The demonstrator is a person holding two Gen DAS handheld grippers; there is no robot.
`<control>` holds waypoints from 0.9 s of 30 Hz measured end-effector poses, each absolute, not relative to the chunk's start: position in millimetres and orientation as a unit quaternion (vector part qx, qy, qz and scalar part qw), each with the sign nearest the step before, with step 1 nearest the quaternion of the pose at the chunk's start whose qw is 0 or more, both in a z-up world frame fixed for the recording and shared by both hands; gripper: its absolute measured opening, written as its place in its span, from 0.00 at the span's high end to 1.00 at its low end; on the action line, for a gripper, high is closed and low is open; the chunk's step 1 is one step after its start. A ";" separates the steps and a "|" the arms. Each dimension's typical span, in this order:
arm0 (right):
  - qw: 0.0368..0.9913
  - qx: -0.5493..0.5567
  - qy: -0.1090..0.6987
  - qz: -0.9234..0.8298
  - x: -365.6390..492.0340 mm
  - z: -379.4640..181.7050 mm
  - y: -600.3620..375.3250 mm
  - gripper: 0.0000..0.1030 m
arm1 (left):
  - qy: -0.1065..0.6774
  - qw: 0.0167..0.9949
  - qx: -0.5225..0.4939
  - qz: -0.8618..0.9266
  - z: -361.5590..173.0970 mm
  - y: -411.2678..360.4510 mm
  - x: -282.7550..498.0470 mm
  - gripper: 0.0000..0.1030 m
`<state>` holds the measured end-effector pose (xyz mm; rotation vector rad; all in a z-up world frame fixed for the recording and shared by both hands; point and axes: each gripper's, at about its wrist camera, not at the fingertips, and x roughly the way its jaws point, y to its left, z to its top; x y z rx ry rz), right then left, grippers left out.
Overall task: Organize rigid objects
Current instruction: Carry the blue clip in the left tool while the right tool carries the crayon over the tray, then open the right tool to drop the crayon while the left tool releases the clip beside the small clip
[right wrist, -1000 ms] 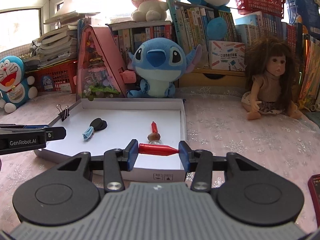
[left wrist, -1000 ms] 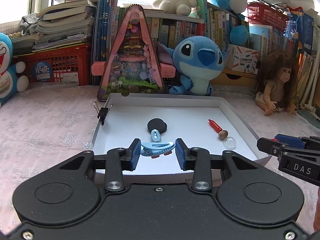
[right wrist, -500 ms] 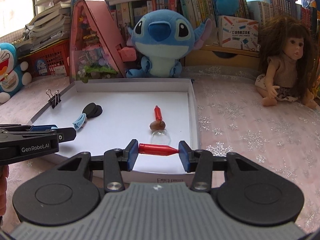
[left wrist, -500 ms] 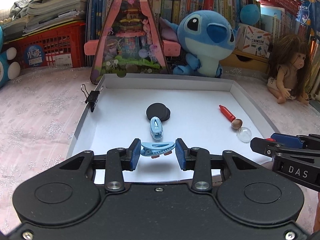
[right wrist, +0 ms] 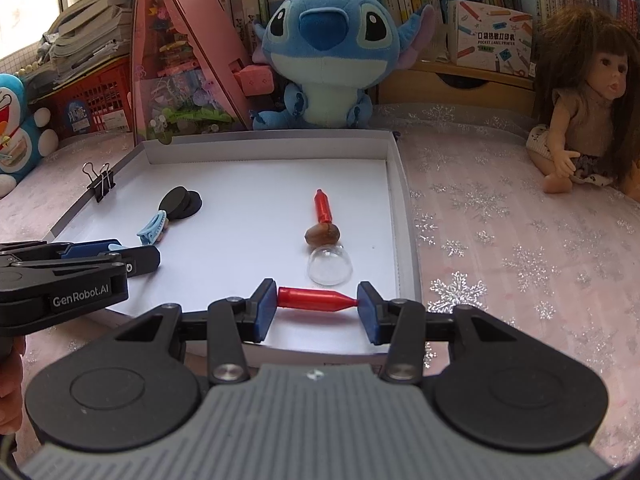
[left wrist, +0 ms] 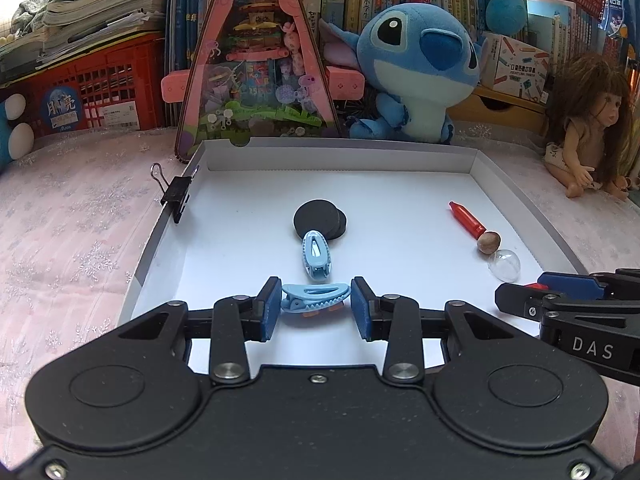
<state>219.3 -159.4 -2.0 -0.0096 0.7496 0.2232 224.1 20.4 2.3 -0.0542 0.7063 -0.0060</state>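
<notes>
My left gripper [left wrist: 315, 303] is shut on a light blue hair clip [left wrist: 314, 298], held over the near part of the white tray [left wrist: 340, 152]. My right gripper [right wrist: 317, 304] is shut on a red pen-like stick [right wrist: 316, 300], held over the tray's near right corner. In the tray lie a second blue hair clip [left wrist: 316, 255], black round discs [left wrist: 320, 219], another red stick [left wrist: 466, 219], a brown nut [left wrist: 489, 242] and a clear dome [left wrist: 505, 265]. The same items show in the right wrist view: clip [right wrist: 153, 227], discs [right wrist: 180, 203], stick [right wrist: 322, 206], nut [right wrist: 322, 234], dome [right wrist: 329, 266].
A black binder clip [left wrist: 176, 196] sits on the tray's left rim. Behind the tray stand a pink triangular toy house [left wrist: 256, 60] and a blue plush [left wrist: 416, 68]. A doll [right wrist: 584, 92] sits at the right. Books and a red crate [left wrist: 96, 88] line the back.
Both grippers have moved forward and lower over the tray, still holding the hair clip and the red stick. The items in the tray have not moved.
</notes>
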 end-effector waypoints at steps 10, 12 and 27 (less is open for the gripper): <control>0.924 -0.012 0.368 0.105 221.0 -4.2 -157.2 0.52 | 0.343 0.939 -0.018 0.001 0.9 17.3 229.4 0.65; 0.923 -0.014 0.369 0.104 221.4 -4.5 -156.8 0.52 | 0.343 0.939 -0.016 0.001 0.8 16.7 229.8 0.65; 0.923 -0.012 0.370 0.103 221.7 -2.3 -156.7 0.37 | 0.342 0.940 -0.009 0.002 0.8 14.7 230.9 0.59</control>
